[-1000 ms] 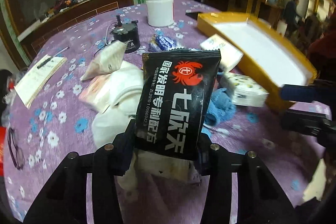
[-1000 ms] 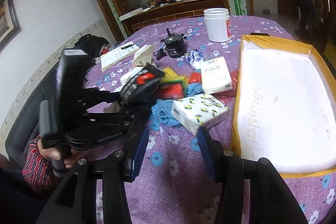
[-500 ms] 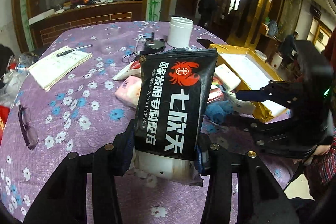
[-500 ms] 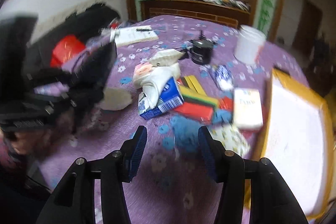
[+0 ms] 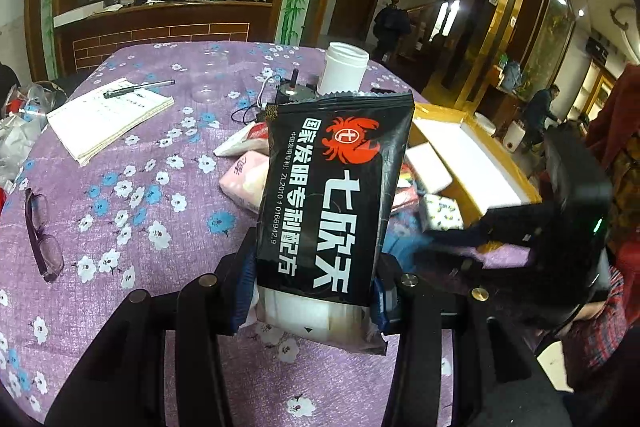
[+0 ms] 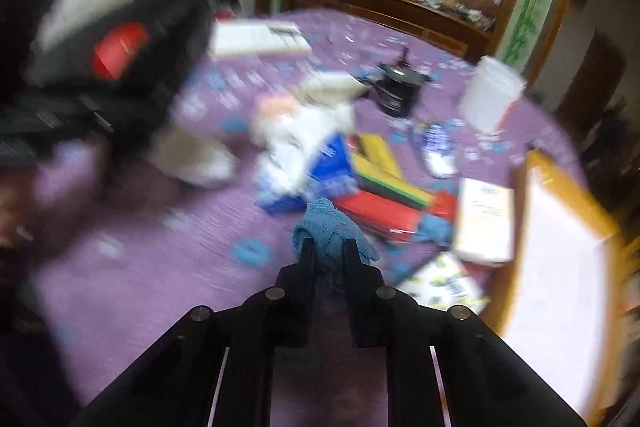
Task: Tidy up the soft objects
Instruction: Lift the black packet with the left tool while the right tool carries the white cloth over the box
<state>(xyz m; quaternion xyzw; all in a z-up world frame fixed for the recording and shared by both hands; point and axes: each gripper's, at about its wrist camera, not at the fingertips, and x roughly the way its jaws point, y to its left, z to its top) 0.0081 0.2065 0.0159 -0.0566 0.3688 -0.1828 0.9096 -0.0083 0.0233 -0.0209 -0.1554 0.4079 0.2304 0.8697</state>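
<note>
My left gripper [image 5: 314, 283] is shut on a black packet [image 5: 332, 195] with a red crab logo, held upright above the purple flowered tablecloth [image 5: 132, 187]. In the blurred right wrist view, my right gripper [image 6: 329, 251] is closing its jaws on a blue knitted cloth [image 6: 326, 219] at the near edge of a pile. That pile holds a white tissue pack [image 6: 484, 219], a flowered pack [image 6: 444, 287], coloured cloths [image 6: 392, 187] and a blue and white pack [image 6: 328, 163]. A yellow box [image 6: 568, 183] with a white inside lies to the right.
A white jar [image 5: 346, 69] and a black round device [image 6: 400, 91] stand behind the pile. A notebook with a pen [image 5: 108, 115] and a pair of glasses [image 5: 40, 231] lie on the table's left side. A person's checked sleeve [image 5: 600, 327] is at the right.
The right gripper's jaws, open above the pile before, have come together on the blue cloth. The left gripper has swung and rolled while keeping hold of the black packet.
</note>
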